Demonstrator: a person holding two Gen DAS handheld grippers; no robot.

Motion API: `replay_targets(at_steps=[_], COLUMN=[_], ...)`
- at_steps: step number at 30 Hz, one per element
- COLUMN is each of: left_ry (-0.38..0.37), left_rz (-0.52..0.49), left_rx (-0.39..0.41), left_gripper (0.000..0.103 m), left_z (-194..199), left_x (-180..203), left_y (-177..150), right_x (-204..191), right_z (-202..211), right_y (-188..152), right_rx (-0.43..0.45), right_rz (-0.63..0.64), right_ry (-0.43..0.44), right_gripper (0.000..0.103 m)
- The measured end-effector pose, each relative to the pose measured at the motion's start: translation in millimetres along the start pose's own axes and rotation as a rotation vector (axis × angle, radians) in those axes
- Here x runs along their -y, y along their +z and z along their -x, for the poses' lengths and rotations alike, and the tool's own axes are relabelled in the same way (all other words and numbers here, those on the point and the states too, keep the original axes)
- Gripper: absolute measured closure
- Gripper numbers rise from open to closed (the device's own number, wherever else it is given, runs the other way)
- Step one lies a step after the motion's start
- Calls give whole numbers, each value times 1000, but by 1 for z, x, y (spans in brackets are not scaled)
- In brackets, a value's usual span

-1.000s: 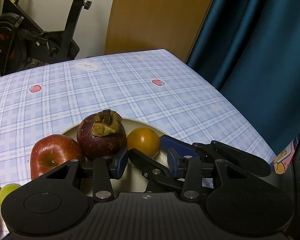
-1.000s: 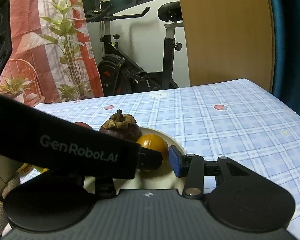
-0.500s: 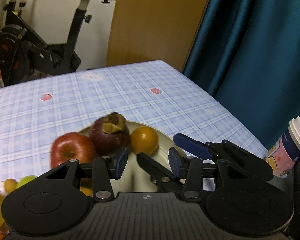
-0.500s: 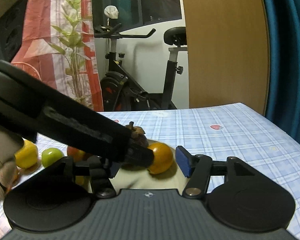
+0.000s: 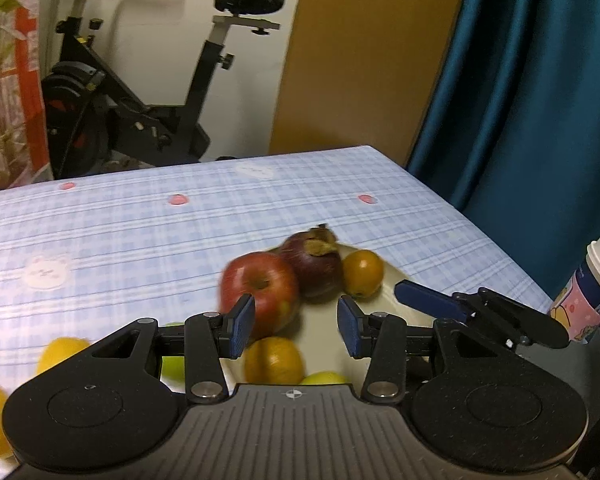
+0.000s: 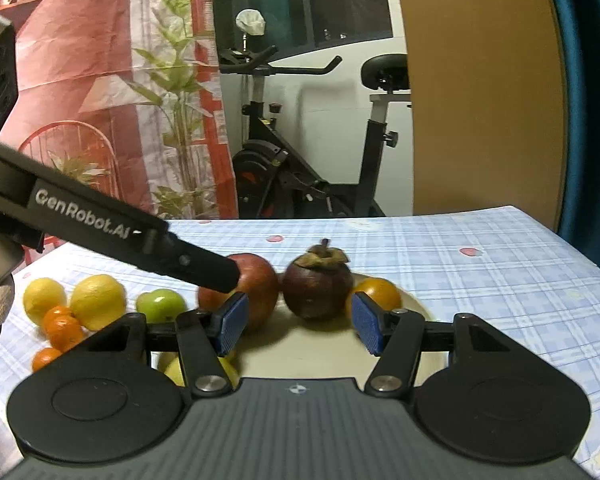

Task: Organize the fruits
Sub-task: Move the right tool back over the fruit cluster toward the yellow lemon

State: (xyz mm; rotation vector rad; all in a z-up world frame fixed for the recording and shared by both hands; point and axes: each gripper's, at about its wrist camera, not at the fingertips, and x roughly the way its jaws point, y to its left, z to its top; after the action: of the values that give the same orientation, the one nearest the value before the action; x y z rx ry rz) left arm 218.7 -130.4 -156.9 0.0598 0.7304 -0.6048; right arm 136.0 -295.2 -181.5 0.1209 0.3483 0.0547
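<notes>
The loose lemons and green fruit lie off the plate's left edge — nearer the left gripper; both it and the right gripper gape, empty.

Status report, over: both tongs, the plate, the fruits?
Left tongs and right tongs open, empty. Plate holds apple, mangosteen, orange. Lemons remain outside. Nothing blocking.

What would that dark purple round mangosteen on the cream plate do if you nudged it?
The dark purple round mangosteen would probably roll, since it looks nearly spherical. The red apple and small orange fruit flanking it on the cream plate might stop it. Its rind looks hard, so likely not squashy.
</notes>
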Motion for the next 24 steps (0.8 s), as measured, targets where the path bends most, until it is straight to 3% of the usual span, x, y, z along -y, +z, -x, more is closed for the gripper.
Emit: replay_targets(at_steps=[24], left_ry=[151], left_rz=[78], left_rx=[105], left_gripper=[55], left_z=[92], left_x=[-91], left_y=[2], right_x=[-67], right_z=[-11], right_y=[39], right_rx=[-39], right_rz=[-17], right_ry=[128], right_gripper=[43])
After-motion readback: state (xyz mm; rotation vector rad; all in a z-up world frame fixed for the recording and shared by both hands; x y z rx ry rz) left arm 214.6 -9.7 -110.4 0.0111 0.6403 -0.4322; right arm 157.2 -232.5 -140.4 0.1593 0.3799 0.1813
